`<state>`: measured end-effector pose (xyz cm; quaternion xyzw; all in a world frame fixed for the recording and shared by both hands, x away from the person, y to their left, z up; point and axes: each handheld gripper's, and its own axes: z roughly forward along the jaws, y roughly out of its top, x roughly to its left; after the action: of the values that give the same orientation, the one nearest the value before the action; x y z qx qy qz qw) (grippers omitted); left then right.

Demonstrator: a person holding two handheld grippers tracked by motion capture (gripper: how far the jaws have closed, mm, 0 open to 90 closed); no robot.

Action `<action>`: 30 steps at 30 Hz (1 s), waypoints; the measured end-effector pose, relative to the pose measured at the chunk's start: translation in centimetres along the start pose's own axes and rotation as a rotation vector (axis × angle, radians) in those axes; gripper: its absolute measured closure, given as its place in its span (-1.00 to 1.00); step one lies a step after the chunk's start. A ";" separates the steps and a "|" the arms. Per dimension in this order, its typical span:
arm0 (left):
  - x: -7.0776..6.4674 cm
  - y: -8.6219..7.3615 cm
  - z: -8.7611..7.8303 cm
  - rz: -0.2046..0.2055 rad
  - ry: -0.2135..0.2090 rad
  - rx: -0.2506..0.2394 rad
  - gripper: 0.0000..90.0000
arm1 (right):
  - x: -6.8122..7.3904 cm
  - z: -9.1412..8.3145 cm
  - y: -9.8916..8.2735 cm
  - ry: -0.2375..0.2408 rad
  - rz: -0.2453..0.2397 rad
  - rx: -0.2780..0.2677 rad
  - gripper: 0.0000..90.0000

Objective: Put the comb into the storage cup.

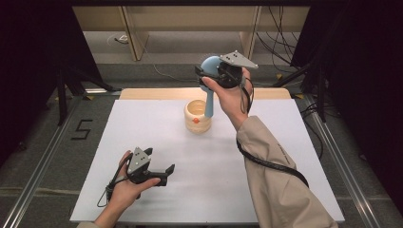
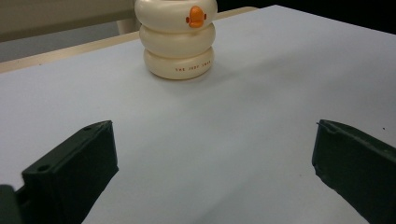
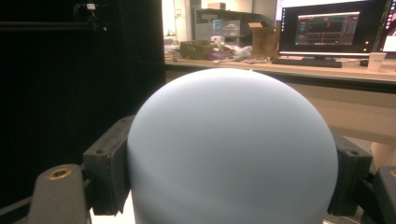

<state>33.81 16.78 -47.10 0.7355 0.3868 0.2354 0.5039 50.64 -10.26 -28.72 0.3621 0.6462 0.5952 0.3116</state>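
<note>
A cream cup point(image 1: 196, 118) made of stacked rings, with an orange duck mark point(image 2: 196, 16), stands at the back middle of the white table point(image 1: 142, 128). Above it, my right gripper point(image 1: 209, 72) is shut on the round head of a pale blue tool point(image 1: 209, 64). The tool's handle point(image 1: 209, 103) hangs down to the cup's rim; I cannot tell whether its tip is inside. In the right gripper view both pads point(image 3: 108, 173) press the blue head point(image 3: 233, 149). My left gripper point(image 1: 160, 160) rests low near the front left, open and empty point(image 2: 212, 172), pointing toward the cup point(image 2: 177, 44).
A wooden strip point(image 1: 157, 93) runs along the table's far edge. Metal rails point(image 1: 43, 161) flank the table, and a "5" point(image 1: 81, 129) is marked on the floor at left. Cables point(image 1: 280, 52) lie behind. A desk with a monitor point(image 3: 327, 28) stands far off.
</note>
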 end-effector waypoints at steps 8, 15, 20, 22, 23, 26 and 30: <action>0.0 0.0 0.0 0.001 -0.001 0.002 -1.00 | 0.0 0.2 -0.1 -0.001 0.003 -0.001 -0.52; 0.0 0.0 0.0 0.002 -0.001 0.000 -1.00 | 0.0 0.4 -0.1 -0.002 0.005 -0.001 -0.52; 0.0 0.0 0.0 0.001 -0.001 -0.001 -1.00 | 0.1 0.6 0.0 0.000 0.005 -0.002 -0.52; 0.0 0.0 0.0 0.001 -0.002 -0.001 -1.00 | 0.1 0.7 0.0 -0.001 0.008 -0.003 -0.52; 0.0 0.0 0.0 0.000 -0.002 -0.001 -1.00 | 0.1 0.7 -0.1 -0.001 0.007 -0.003 -0.52; 0.0 0.0 0.0 0.001 -0.003 -0.001 -1.00 | 0.1 0.8 -0.1 -0.001 0.009 -0.006 -0.52; 0.0 0.0 0.0 0.001 -0.002 -0.001 -1.00 | 0.1 1.0 -0.1 -0.003 0.008 -0.006 -0.52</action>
<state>33.80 16.74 -47.10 0.7357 0.3857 0.2350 0.5047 51.38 -9.64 -28.92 0.3644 0.6425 0.5979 0.3112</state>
